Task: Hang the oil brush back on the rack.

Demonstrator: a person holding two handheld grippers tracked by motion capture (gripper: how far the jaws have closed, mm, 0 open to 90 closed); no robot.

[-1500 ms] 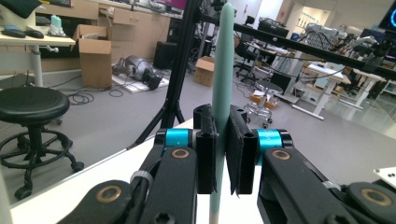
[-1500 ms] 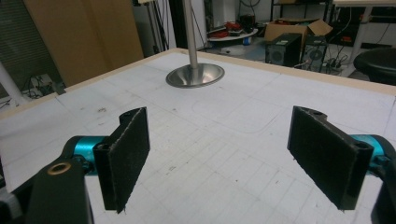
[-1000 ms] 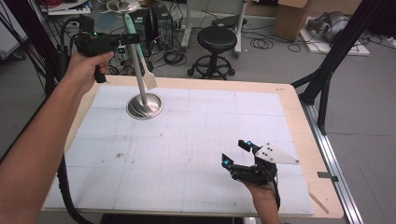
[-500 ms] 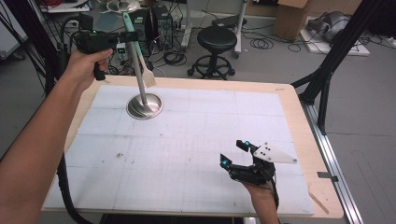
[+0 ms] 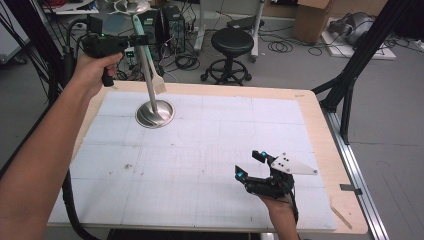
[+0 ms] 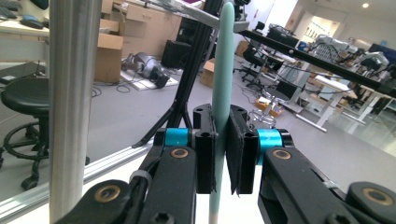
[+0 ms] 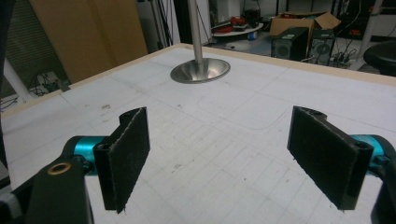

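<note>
Left gripper (image 5: 134, 42) raised, fingers clamped; right gripper (image 5: 250, 165) low, fingers wide apart.

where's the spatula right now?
In the high view the spatula hangs at far left, above the table's back edge, clamped by its teal handle in the left gripper, blade down beside the metal stand's pole.

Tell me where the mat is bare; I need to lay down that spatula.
Bare mat spans the stretch between the steel stand and the open right gripper, plus the far right half. It is crowded only at the stand, where the left gripper holds the spatula.
</note>
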